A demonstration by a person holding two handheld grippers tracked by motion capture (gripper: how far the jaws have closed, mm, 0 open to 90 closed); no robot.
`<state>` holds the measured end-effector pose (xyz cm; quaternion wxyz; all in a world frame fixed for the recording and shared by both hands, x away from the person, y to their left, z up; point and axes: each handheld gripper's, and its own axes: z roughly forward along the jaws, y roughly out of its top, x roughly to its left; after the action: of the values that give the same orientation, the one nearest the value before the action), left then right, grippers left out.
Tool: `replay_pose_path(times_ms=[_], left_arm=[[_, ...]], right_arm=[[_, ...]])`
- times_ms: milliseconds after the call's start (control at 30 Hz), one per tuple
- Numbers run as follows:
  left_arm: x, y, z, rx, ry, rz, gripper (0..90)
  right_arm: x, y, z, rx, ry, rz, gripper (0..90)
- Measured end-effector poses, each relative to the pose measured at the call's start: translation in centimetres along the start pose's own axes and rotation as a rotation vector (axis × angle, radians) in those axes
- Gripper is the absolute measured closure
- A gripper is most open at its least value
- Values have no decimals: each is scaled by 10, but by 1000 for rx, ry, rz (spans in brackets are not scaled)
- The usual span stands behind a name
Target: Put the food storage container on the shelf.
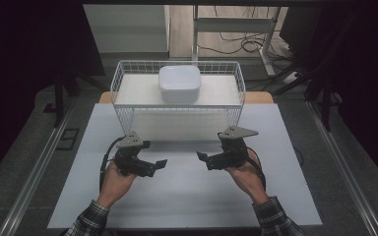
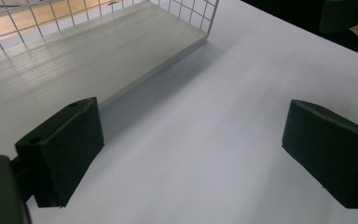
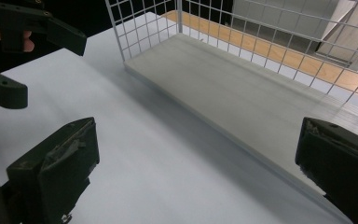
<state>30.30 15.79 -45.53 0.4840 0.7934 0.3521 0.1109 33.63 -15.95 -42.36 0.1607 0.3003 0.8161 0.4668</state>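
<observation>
One white lidded box (image 1: 179, 83) sits inside one wire basket (image 1: 121, 81) at twelve o'clock on the tabletop (image 1: 187, 191). The box looks like hard, smooth plastic with rounded corners: probably light and stiff, but slippery, so squeezing its flat opposite sides low down seems safest. Two tools wait near the basket's front, the left tool (image 1: 157, 164) at seven o'clock and the right tool (image 1: 203, 158) at five, both with jaws spread apart and empty.
</observation>
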Motion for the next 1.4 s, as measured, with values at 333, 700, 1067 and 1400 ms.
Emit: replay_pose_path(times_ms=[333, 700, 1067, 1400], left_arm=[[-7, -21, -4, 6, -8, -19, 56], [-13, -37, -2, 41, -1, -16, 56], [-14, -56, -5, 71, 24, -24, 50], [-12, -72, -16, 98, 64, -28, 30]], right_arm=[[9, -13, -2, 19, 0, -26, 0], [14, -31, -6, 45, -8, -24, 0], [15, -50, -13, 68, -25, -40, 0], [11, -67, -27, 71, -64, -24, 0]])
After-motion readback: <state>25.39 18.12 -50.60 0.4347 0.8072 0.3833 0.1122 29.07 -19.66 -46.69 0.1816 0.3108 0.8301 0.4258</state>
